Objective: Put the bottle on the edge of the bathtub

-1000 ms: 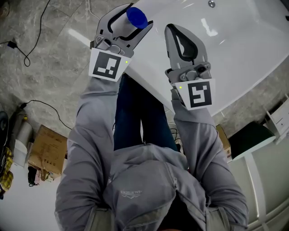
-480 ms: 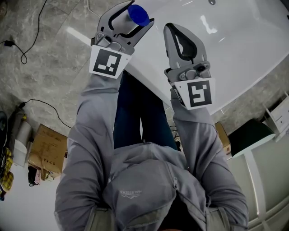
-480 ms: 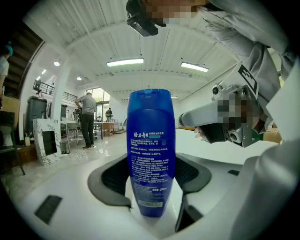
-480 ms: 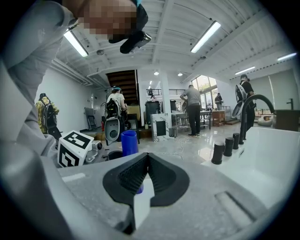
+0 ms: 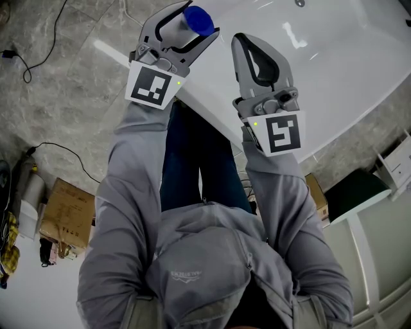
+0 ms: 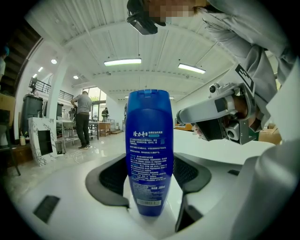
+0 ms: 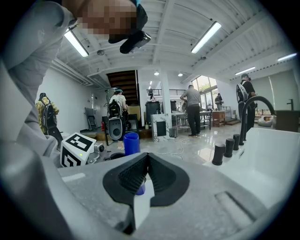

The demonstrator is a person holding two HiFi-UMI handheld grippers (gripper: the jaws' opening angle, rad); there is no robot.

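A blue bottle (image 5: 198,20) stands upright between the jaws of my left gripper (image 5: 185,18), which is shut on it. Both hang over the near rim of the white bathtub (image 5: 212,106). In the left gripper view the bottle (image 6: 150,150) fills the middle, with a dark pad against each side. Whether its base touches the rim is hidden. My right gripper (image 5: 248,42) is beside it to the right, over the tub, shut and empty. In the right gripper view the pads (image 7: 136,176) meet, and the bottle (image 7: 131,143) shows beyond them.
The tub basin (image 5: 334,64) spreads to the right, with a dark faucet (image 7: 255,110) and knobs (image 7: 228,147) at its far rim. On the grey stone floor are a cable (image 5: 38,67) and a cardboard box (image 5: 64,215). Several people stand in the far room.
My left gripper has carried the bottle a little farther forward over the tub rim. The right gripper has barely moved.
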